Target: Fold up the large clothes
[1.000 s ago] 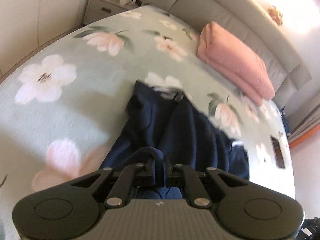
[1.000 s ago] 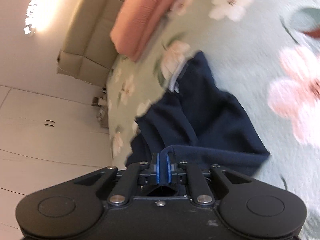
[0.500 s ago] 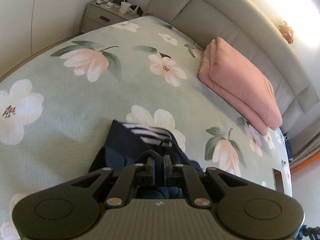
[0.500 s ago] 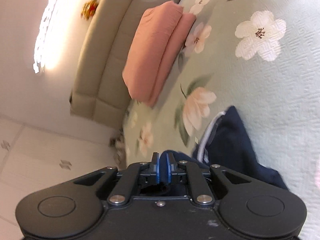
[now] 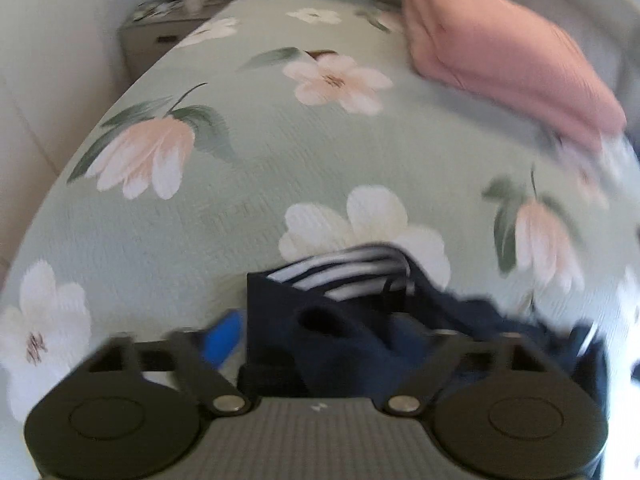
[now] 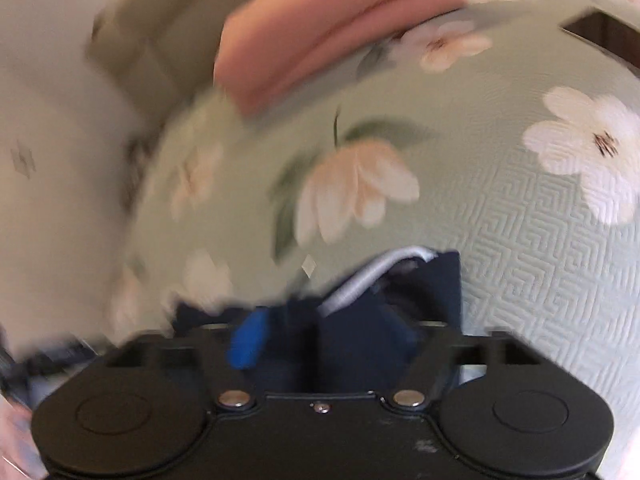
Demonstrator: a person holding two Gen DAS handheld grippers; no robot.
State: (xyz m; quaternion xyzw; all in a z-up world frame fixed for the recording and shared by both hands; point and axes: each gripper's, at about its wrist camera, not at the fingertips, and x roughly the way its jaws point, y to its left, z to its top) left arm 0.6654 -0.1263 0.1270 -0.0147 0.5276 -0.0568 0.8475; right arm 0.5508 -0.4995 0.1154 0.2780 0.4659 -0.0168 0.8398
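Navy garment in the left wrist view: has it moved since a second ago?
Yes. The navy garment has been carried up the bed toward the pink folded blanket; its striped edge now overlaps the white flower it earlier lay short of. The left gripper is opening.

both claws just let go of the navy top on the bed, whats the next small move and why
Probably lift both claws back off the navy garment. The left claw and right claw are opening, with cloth still bunched between their jaws on the bedspread, so pulling clear avoids dragging the fold.
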